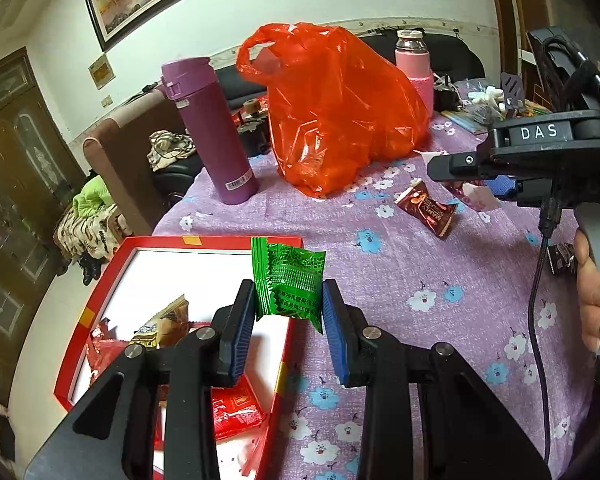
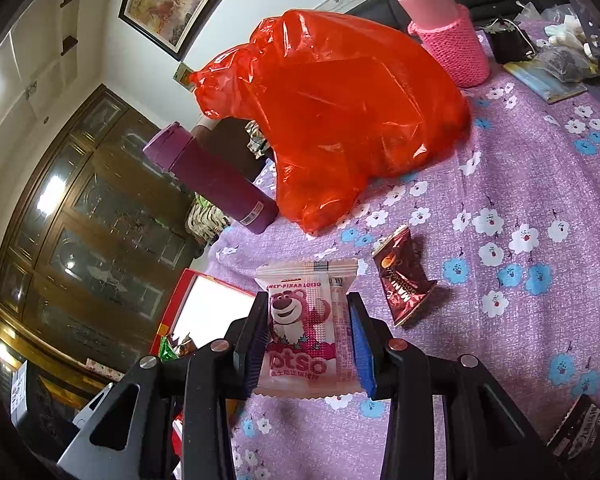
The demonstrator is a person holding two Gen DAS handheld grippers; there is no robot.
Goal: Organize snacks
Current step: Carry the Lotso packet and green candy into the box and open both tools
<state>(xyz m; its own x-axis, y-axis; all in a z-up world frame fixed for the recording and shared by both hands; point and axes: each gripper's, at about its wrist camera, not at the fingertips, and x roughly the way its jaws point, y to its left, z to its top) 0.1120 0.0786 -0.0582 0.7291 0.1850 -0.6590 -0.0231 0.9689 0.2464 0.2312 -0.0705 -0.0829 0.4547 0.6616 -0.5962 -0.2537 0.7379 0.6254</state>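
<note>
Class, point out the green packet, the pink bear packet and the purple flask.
green packet (image 1: 290,280), left wrist view, printed face
pink bear packet (image 2: 300,320), right wrist view, bear picture
purple flask (image 1: 212,132), left wrist view, body

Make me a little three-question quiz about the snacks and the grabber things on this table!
1. True or false: the left gripper is shut on a green snack packet.
2. What does the right gripper hold? A) the purple flask B) a pink bear snack packet C) nothing
3. Fill in: the snacks already put away lie in the red ___.

Key
1. True.
2. B.
3. Box. The brown snack packet lies loose on the floral tablecloth, near the red plastic bag.
</note>
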